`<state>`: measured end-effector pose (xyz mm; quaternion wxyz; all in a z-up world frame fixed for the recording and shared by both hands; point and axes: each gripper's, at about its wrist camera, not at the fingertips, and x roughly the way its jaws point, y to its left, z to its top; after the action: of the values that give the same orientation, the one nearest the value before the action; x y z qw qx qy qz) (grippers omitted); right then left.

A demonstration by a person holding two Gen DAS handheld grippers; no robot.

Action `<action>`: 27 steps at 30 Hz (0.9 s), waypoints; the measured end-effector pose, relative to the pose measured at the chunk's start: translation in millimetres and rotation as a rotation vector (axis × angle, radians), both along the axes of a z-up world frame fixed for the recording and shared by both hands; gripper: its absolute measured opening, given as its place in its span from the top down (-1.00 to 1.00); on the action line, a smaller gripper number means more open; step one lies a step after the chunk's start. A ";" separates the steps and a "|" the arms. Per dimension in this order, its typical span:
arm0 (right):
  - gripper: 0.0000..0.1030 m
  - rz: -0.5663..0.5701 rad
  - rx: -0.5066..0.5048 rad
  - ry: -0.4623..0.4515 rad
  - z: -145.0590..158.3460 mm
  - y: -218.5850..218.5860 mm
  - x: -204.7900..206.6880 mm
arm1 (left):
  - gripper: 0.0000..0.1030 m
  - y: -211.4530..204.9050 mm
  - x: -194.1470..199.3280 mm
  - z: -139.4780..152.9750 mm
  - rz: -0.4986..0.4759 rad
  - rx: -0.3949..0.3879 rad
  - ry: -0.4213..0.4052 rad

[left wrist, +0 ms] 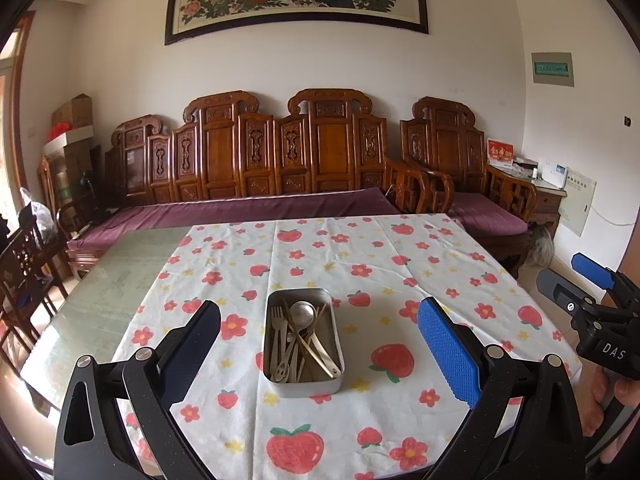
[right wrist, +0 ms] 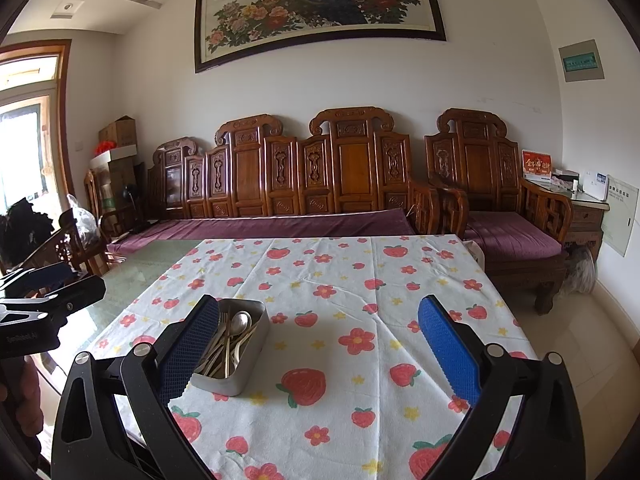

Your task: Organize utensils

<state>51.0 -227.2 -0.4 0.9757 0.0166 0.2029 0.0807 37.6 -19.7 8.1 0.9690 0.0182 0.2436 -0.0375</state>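
Both grippers hang above the counter (left wrist: 120,280) with nothing in them, and the metal tin (left wrist: 303,342) sits in the middle of the strawberry tablecloth (left wrist: 400,264), already loaded with a spoon (left wrist: 302,314), a fork (left wrist: 277,326) and a tangle of pale and gold-toned cutlery. The left gripper (left wrist: 320,350) has its jaws spread wide, the tin framed squarely between them; the right gripper (right wrist: 320,354) is just as wide, off to the tin's right, its left pad overlapping the tin's near corner in its own view. No loose utensil shows on the cloth, so I'd judge the sorting is inside that tin. Done well, one gripper should steady the tin's wall while the other narrows and comes down along a single handle, because those pieces cross each other and a careless pull may drag neighbours out.
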 end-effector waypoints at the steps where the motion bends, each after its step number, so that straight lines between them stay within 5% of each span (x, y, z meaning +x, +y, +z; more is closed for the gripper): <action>1: -0.95 -0.001 0.001 0.000 0.2 -0.2 0.0 | -0.85 0.0 -0.1 0.2 0.000 0.001 -0.001; 27: -0.95 -0.001 0.003 -0.002 -1.2 -1.7 -1.7 | -0.85 -2.5 -1.7 4.4 -0.005 -0.003 -0.006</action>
<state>49.4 -228.9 -1.6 0.9760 0.0183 0.2015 0.0807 35.9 -22.2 12.5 0.9696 0.0175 0.2408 -0.0403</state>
